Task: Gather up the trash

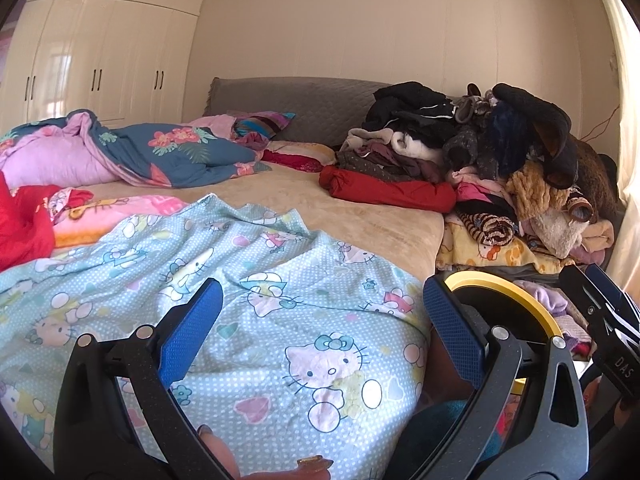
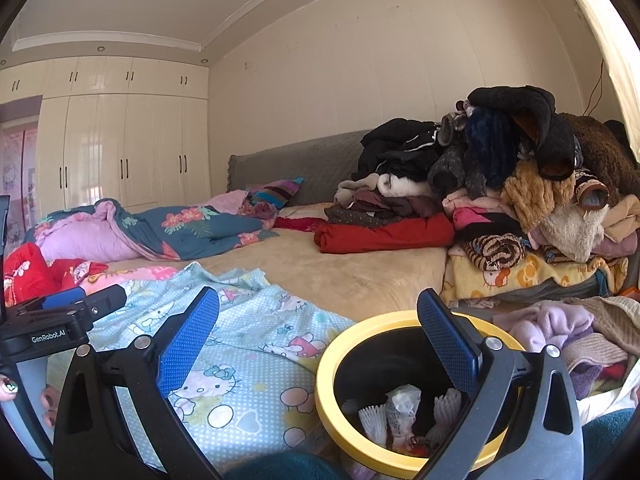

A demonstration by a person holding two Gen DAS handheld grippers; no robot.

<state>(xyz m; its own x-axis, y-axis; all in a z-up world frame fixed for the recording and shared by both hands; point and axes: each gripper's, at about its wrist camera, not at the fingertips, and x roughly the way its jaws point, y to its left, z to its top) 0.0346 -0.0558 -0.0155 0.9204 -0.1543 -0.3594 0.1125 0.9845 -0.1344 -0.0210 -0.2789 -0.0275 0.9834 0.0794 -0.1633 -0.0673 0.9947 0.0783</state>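
Observation:
A black trash bin with a yellow rim [image 2: 326,376] stands beside the bed, low in the right wrist view. Inside lie white foam nets and a crumpled wrapper [image 2: 402,408]. My right gripper [image 2: 318,328] is open and empty, its right finger over the bin's mouth. My left gripper [image 1: 324,320] is open and empty above the Hello Kitty sheet [image 1: 280,320]. The bin's yellow rim [image 1: 516,296] shows behind my left gripper's right finger. The left gripper's body also shows at the left of the right wrist view [image 2: 60,320].
A bed with a tan cover [image 1: 360,208] fills the room. A tall heap of clothes [image 1: 500,152] sits at its right. A blue floral quilt [image 1: 160,152] and red cloth [image 1: 24,220] lie at the left. White wardrobes [image 1: 100,60] stand behind.

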